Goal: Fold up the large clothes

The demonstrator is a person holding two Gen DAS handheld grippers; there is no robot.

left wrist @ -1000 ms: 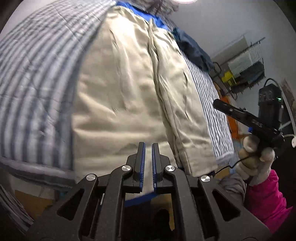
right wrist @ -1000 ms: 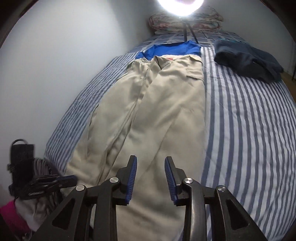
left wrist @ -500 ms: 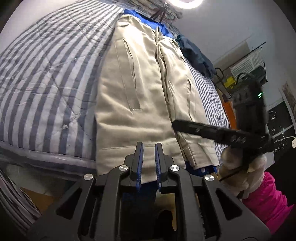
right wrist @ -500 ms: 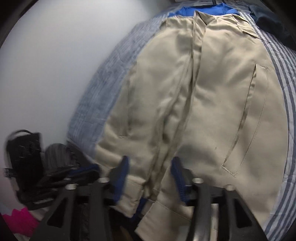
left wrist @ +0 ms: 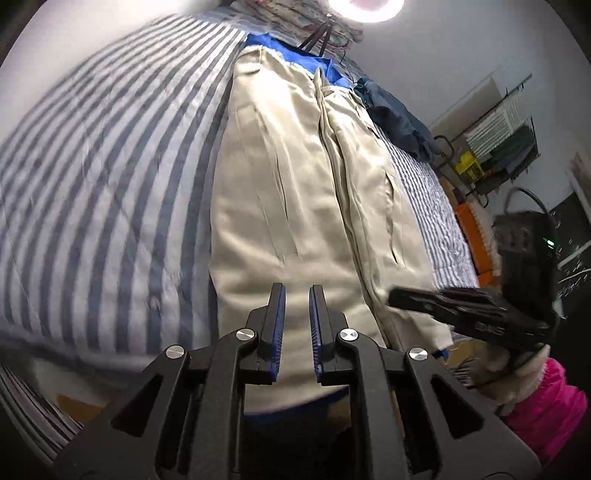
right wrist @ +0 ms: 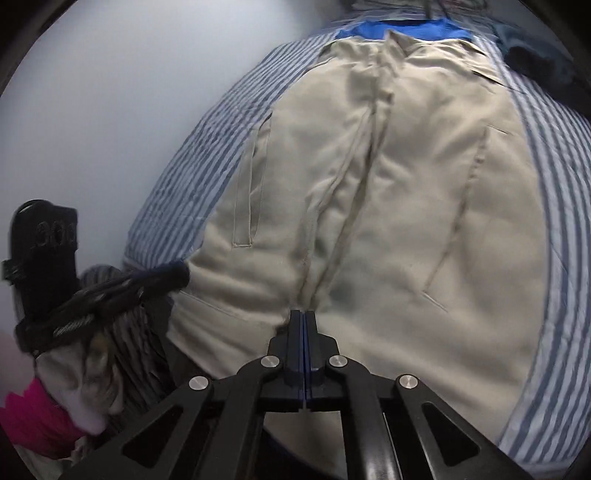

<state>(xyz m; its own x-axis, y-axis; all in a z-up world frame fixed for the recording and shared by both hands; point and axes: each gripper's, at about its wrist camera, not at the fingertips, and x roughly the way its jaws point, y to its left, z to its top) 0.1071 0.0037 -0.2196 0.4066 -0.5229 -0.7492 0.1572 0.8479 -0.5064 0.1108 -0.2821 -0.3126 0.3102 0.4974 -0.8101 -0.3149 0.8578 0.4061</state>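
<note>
A beige coat (left wrist: 295, 206) lies flat along a striped bed (left wrist: 110, 192), front up, its hem at the near edge just under both grippers.

The left gripper (left wrist: 297, 314) hangs over the hem of one front panel. Its blue pads stand a narrow gap apart with cloth seen behind the gap; whether they nip the hem I cannot tell. To its right the right gripper (left wrist: 397, 295) reaches in over the other panel, held by a gloved hand (left wrist: 498, 369) with a pink sleeve (left wrist: 546, 402).

In the right wrist view the right gripper (right wrist: 303, 321) has its pads pressed together, tips at the hem where the two panels meet; any fabric caught between them is not clear. Left of it, the left gripper (right wrist: 162, 275) points at the coat's corner.

Beyond the collar lies a blue garment (right wrist: 406, 29), and a dark one (left wrist: 399, 122) lies to the right.
</note>
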